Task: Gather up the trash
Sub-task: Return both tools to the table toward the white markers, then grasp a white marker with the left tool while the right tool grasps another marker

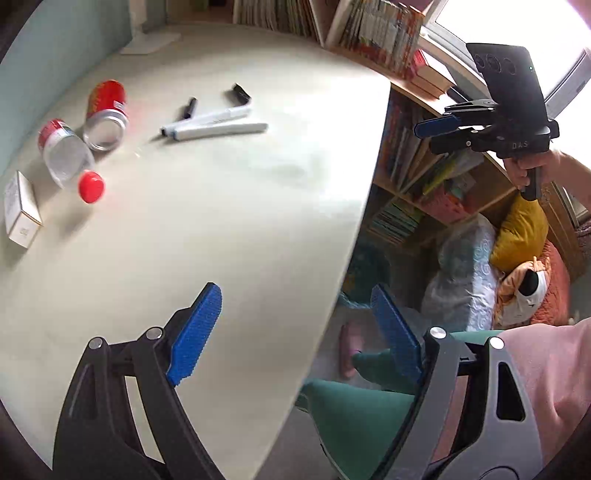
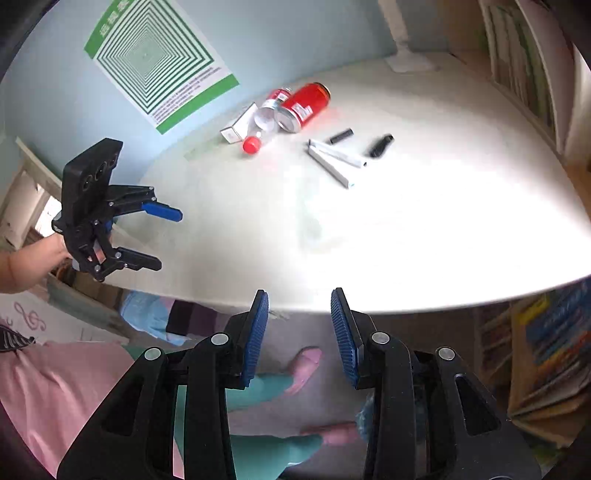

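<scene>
A: Both sets of jaws are standing apart with nothing between them. On the left gripper (image 1: pixel 295 325) the blue pads are gaping wide, one over the pale table (image 1: pixel 229 221), the other past its edge over the floor.

B: And the right gripper (image 2: pixel 299 332)?

A: Its pads are sitting closer together, a clear gap between them, gripping nothing. They are hanging just off the table's near edge, above the person's green-socked feet in pink slippers (image 2: pixel 306 363).

B: Where is the trash lying?

A: Well ahead of both jaws, at the far side of the table near the wall. A red soda can (image 1: pixel 105 114) is lying on its side, open end facing the left jaws. Just beside it a clear plastic bottle (image 1: pixel 62 151) with a red label is lying tipped over, and a red cap (image 1: pixel 91 186) is resting at the bottle's mouth end. A small white box (image 1: pixel 20 208) is sitting just beyond the bottle, farthest to the left of those jaws.

B: Anything else ahead?

A: Two white markers (image 1: pixel 218 125) are lying touching each other, to the right of the can, with two black caps (image 1: pixel 240 93) lying loose near them. None of it is touching either gripper.

B: Beyond the table?

A: Bookshelves (image 1: pixel 380 33) are standing behind it, and a green-and-white poster (image 2: pixel 155 59) is hanging on the blue wall.
</scene>
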